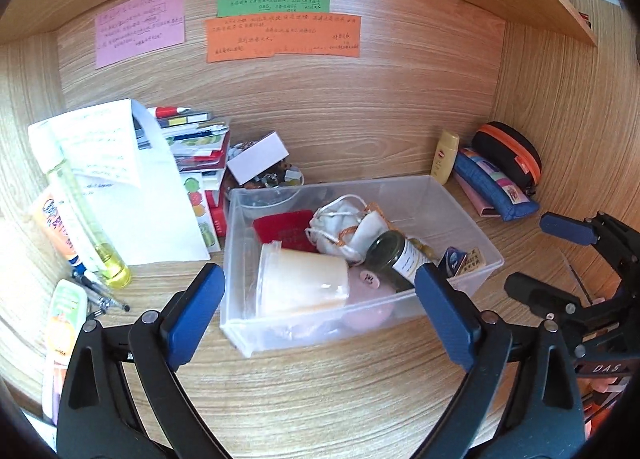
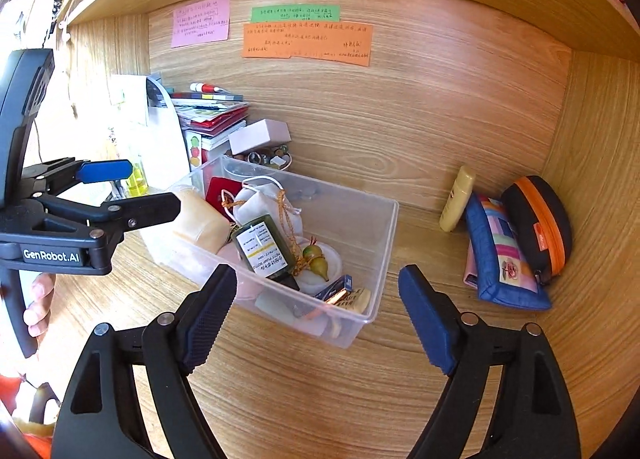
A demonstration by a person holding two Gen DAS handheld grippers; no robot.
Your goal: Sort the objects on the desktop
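While spread wide above a wooden desk (image 1: 320,399), hovers empty just short of a clear plastic bin (image 1: 460,215): left gripper (image 1: 320,311), blue pads (image 1: 196,311) apart and touching nothing. Likewise parted and empty, right gripper (image 2: 316,323), poised at the bin's near corner (seen also at the right edge of the left wrist view, fingers apart). Packed into the bin: a translucent lidded cup (image 1: 304,279) lying on its side, a dark green bottle (image 2: 266,249) with a white label, a white drawstring pouch (image 1: 340,225), a red card (image 1: 286,231), a small gourd-shaped charm (image 2: 318,261) and a small blue packet (image 2: 336,289). Piled behind and to the left of the bin: a stack of books and papers (image 1: 196,147), a white box (image 1: 258,157) resting on a bowl of trinkets, a folded white sheet (image 1: 132,187). Lying at far left: a yellow-green tube (image 1: 84,211), an orange tube (image 1: 54,227) and several pens (image 1: 100,295). Grouped in the right corner, well apart from the bin: a cream bottle (image 2: 458,199) leaning on the back wall, a blue patchwork pencil case (image 2: 504,255) and a black case with an orange zip (image 2: 538,227). Stuck on the back panel: pink note (image 1: 140,25), green note (image 1: 274,5) and orange note (image 1: 282,39), handwriting too small to read.
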